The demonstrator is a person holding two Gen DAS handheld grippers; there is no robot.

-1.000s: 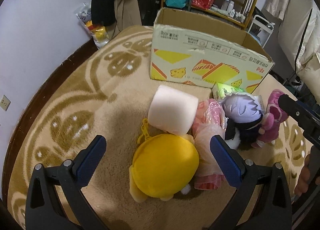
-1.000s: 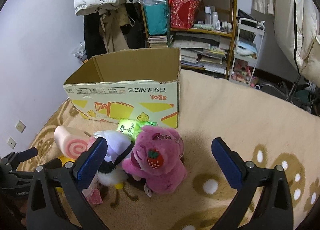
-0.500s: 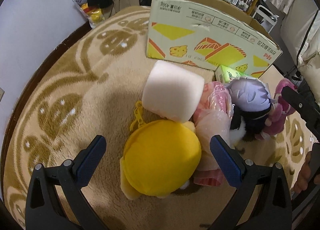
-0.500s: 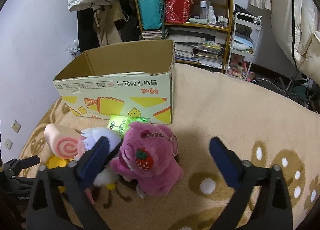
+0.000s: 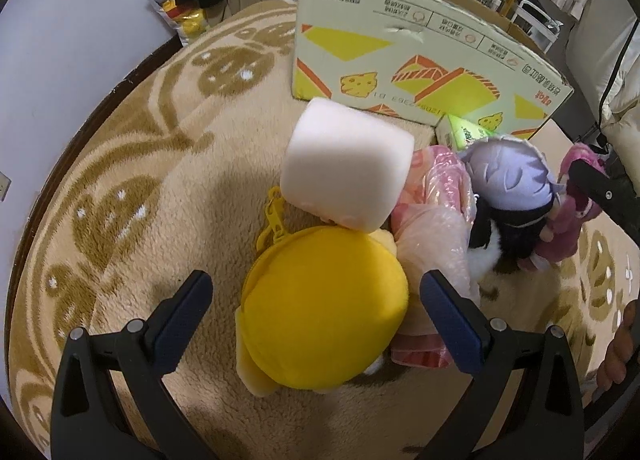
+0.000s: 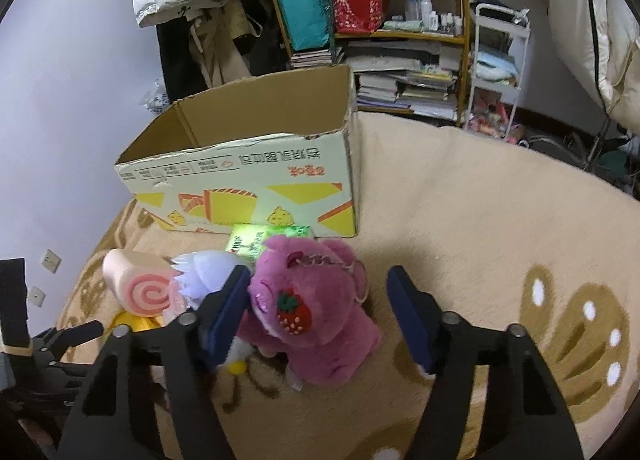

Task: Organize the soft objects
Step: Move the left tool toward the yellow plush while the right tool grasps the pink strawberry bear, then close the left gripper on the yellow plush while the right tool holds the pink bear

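Several soft toys lie heaped on the beige rug [image 6: 480, 200], close against the front wall of the open cardboard box [image 6: 248, 176]. Nearest the left gripper [image 5: 316, 296] is a round yellow plush [image 5: 324, 312] with a yellow clip chain; it sits between the two blue pads, which stand wide apart and touch nothing. Leaning on its far edge is a pale swirl-roll cushion [image 5: 348, 164], and beside that a pink toy wrapped in clear plastic [image 5: 436, 228], then a lavender-haired doll [image 5: 512, 176].

The right gripper [image 6: 316, 312] is also spread open, its pads straddling a magenta bear [image 6: 312, 308] with a strawberry on its chest — the left pad looks very near the bear's face, though I cannot tell if it touches. A green packet [image 6: 268, 238] lies between the bear and the box.

All of these should be light and squashy; they will give under the pads rather than slip, so a firm squeeze across the fullest part of the body is the safe hold. For the yellow plush, that means across its round middle, not the chain. The bear is best taken across the head or torso. The plastic-wrapped toy is likely slicker and may crackle and slide. Nothing here seems fragile. Lifting either toy may tip the neighbours leaning on it — the roll cushion especially.
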